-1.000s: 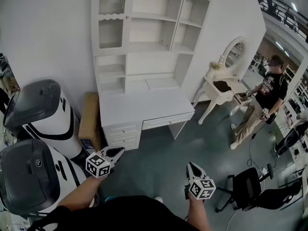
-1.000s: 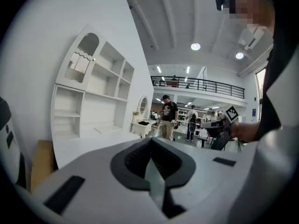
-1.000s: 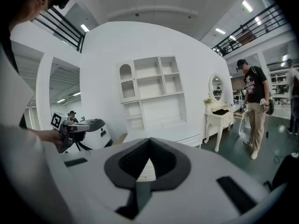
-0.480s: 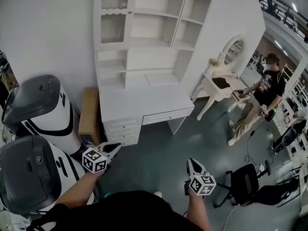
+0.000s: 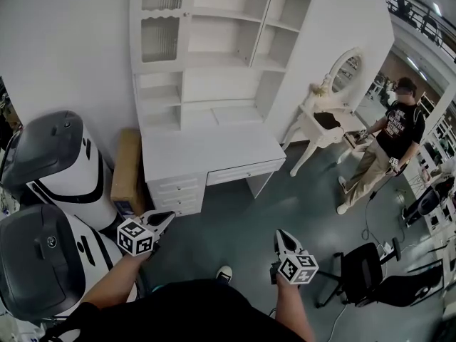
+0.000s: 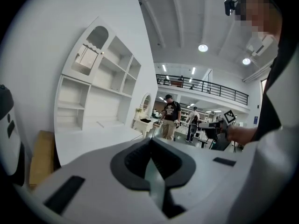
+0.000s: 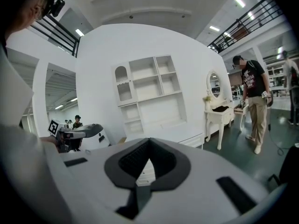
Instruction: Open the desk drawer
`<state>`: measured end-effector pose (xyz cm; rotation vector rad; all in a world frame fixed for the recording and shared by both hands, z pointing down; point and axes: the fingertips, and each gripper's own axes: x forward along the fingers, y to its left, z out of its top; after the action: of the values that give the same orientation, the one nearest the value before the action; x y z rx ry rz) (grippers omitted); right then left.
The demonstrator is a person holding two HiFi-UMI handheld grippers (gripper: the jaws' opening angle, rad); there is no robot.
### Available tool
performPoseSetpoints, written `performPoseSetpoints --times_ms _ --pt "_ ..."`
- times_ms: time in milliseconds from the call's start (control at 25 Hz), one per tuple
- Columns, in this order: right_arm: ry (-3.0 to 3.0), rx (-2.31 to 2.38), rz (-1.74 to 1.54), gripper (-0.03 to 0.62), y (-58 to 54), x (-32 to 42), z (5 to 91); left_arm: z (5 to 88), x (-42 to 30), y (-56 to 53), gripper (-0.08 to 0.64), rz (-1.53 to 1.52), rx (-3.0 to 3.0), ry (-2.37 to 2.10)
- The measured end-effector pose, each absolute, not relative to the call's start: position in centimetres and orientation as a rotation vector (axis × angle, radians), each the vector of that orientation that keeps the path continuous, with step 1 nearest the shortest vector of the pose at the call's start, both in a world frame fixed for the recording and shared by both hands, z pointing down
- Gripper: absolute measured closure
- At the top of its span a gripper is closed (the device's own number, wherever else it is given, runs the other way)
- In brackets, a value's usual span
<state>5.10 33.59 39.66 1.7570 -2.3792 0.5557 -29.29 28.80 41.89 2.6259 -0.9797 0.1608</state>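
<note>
Grippers are hanging over the grey floor, well short of the white desk; the left gripper and the right gripper are each holding their jaws together on nothing. The desk drawer is sitting closed under the desktop's front edge, right of a stack of small drawers, and both grippers are pointing toward the desk.

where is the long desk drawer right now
In the head view the long drawer runs under the right part of the white desk top, just right of the stack of small drawers and left of the vanity table.
</note>
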Motion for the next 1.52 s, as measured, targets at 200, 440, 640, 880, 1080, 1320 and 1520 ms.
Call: performPoseSetpoints --times_ms 200,440,640,880,1080,1320,1520 --pt "-2.372 1.783 0.555 0.591 30.1 7.3 40.0 41.8 -28.0 25.8 0.551 0.174 2.612 -1.004" --pt "-2.374 1.754 0.576 0.591 25.4 10.0 40.5 41.3 -23.7 21.5 0.551 0.187 2.638 -0.976" --pt "-2.387 1.713 0.612 0.591 21.8 11.3 41.2 41.4 -20.3 18.5 0.551 0.211 2.647 -0.951" --pt "-2.410 1.660 0.651 0.591 18.0 13.2 42.3 41.7 -18.7 16.1 0.551 0.233 2.612 -0.995" --pt "-2.444 1.596 0.682 0.591 15.3 14.6 43.2 41.4 -17.6 14.2 0.551 0.249 2.585 -1.056" --pt "-2.529 1.486 0.753 0.591 12.3 14.9 44.3 41.6 -15.3 12.5 0.551 0.286 2.553 -1.098" --pt "-2.560 1.402 0.768 0.591 10.6 15.8 45.4 42.2 -13.3 11.2 0.551 0.320 2.512 -1.129"
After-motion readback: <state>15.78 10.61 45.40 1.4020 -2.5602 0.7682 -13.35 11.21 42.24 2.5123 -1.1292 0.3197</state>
